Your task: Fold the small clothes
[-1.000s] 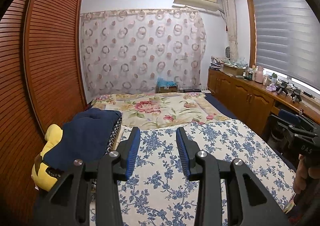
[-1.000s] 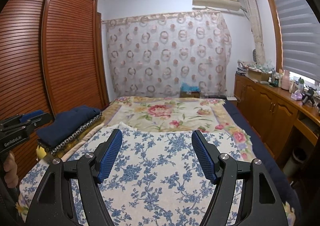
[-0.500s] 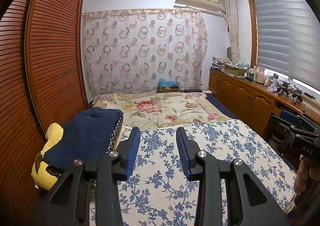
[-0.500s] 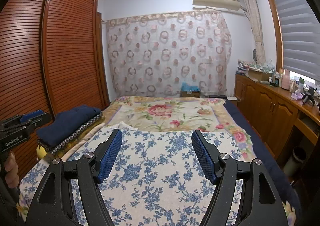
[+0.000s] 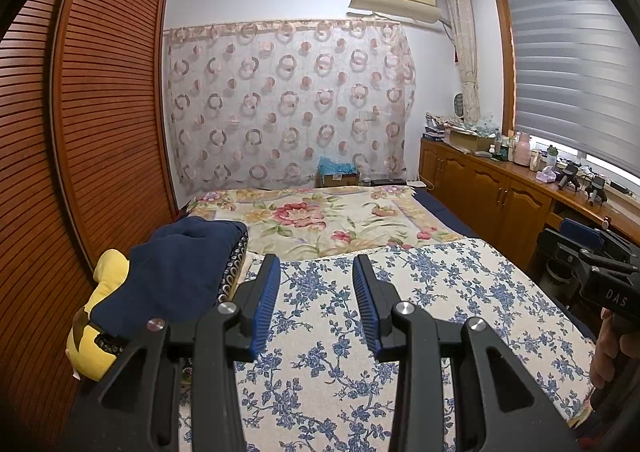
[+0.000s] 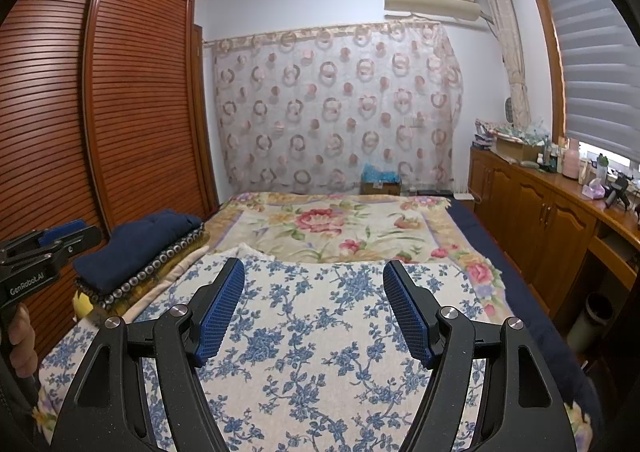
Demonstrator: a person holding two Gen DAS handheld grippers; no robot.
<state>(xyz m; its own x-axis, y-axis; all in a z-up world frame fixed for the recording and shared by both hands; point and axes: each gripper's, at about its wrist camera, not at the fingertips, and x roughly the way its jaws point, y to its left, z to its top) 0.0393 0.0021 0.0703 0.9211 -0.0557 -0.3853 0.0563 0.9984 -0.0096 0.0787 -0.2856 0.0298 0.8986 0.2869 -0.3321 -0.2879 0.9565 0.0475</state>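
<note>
A folded navy blue garment (image 5: 176, 272) lies on a small pile at the bed's left edge; it also shows in the right wrist view (image 6: 140, 244). Under it sit a dark patterned cloth (image 6: 160, 272) and a yellow item (image 5: 100, 332). My left gripper (image 5: 316, 272) is open and empty, held above the blue-flowered sheet (image 5: 380, 332), just right of the pile. My right gripper (image 6: 314, 276) is open wider and empty above the same sheet (image 6: 320, 332). Each gripper's body shows at the edge of the other's view.
A red-flowered blanket (image 6: 340, 228) covers the far half of the bed. A slatted wooden wardrobe (image 5: 80, 132) stands along the left. A wooden cabinet (image 6: 540, 212) with clutter on top runs along the right under the window. A curtain (image 5: 288, 104) hangs behind.
</note>
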